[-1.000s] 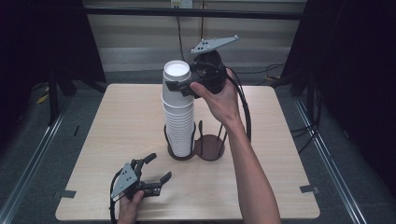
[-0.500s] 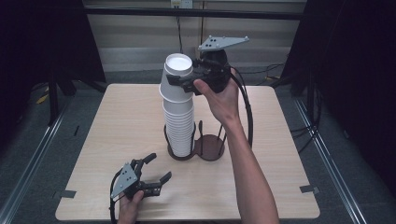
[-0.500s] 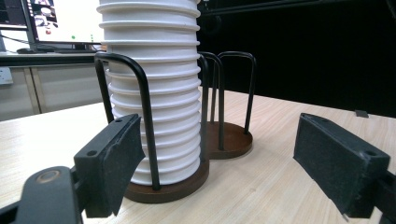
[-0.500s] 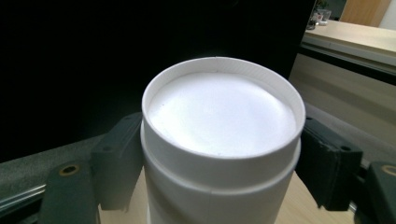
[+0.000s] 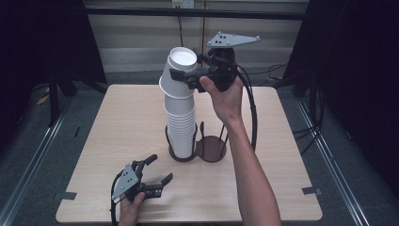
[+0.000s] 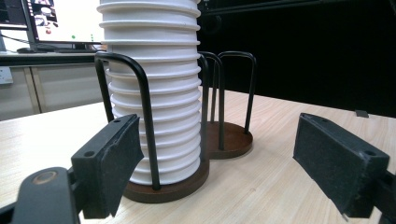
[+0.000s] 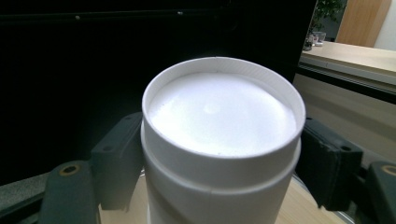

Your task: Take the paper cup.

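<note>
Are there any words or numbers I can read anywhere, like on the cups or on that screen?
None can be read.
White paper cup held in the right gripper: plain, no print.
Stack of cups in the cup holder: plain ribbed rims, no label.
Monitor behind the table: small pictures and dots, any text too small and blurred to read.
Left gripper: no marking visible.

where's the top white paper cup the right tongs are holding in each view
High view: the upside-down white paper cup sits upper centre, tilted atop the white cup stack, clamped by the right tongs.
Left gripper view: the lifted cup lies above the frame; the stack's lower part stands left of centre.
Right gripper view: the cup is at centre, between the jaws.
Shared landmark: the light wooden table.
</note>
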